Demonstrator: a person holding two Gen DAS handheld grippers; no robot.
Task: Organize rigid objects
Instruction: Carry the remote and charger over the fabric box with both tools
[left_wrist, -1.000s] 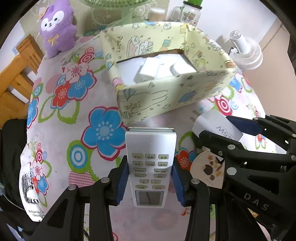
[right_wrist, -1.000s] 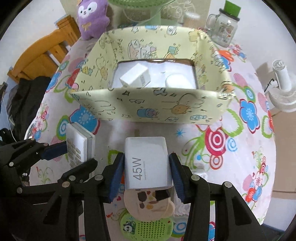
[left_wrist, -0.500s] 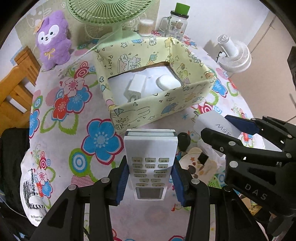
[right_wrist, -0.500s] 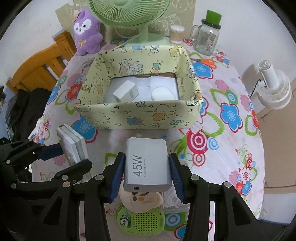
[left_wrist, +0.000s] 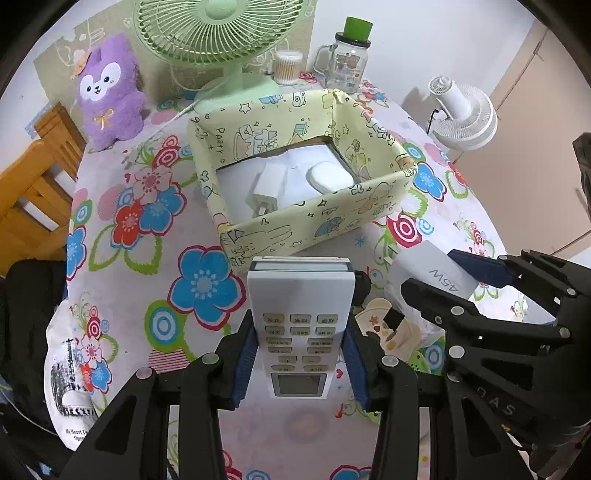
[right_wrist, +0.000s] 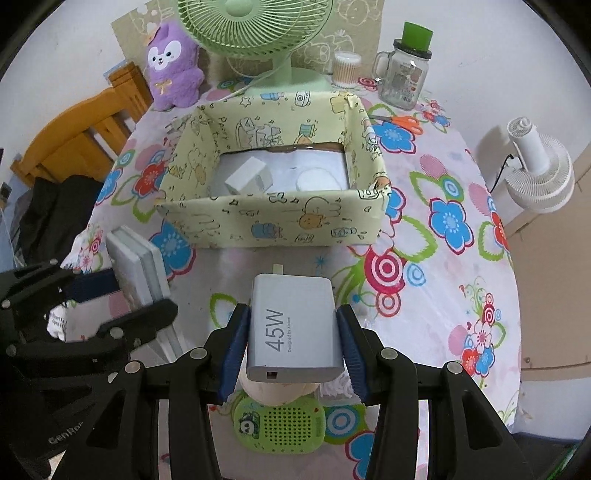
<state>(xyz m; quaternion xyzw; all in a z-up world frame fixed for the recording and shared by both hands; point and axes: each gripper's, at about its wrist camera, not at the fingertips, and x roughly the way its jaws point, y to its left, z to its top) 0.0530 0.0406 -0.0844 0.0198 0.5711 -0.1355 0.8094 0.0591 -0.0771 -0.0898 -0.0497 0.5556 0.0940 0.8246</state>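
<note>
Count: 2 grippers (left_wrist: 299, 354) (right_wrist: 291, 347), 1 remote (left_wrist: 299, 306), 2 chargers (1 marked 45W (right_wrist: 293, 325), 1 small white (left_wrist: 267, 186) in the box), 1 patterned box (left_wrist: 314, 221), 1 white oval case (left_wrist: 330, 177), 2 fans (1 green (left_wrist: 218, 33), 1 white (left_wrist: 463, 114)), 1 purple plush (left_wrist: 109, 92), 1 glass jar (left_wrist: 349, 61), 1 green speaker (right_wrist: 280, 424), 1 pair of scissors (right_wrist: 400, 122).

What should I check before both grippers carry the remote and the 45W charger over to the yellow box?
1. Left gripper clamped on the remote control: ok, pads on both sides.
2. Right gripper clamped on the 45W charger: ok.
3. Both items lifted clear of the table clutter: ok.
4. Free floor in the yellow box: ok, bare patches beside the small white adapter and the white oval case.
5. Grippers apart from each other: ok, close though.
6. Remote fits flat in the remaining space: cannot tell.
</note>
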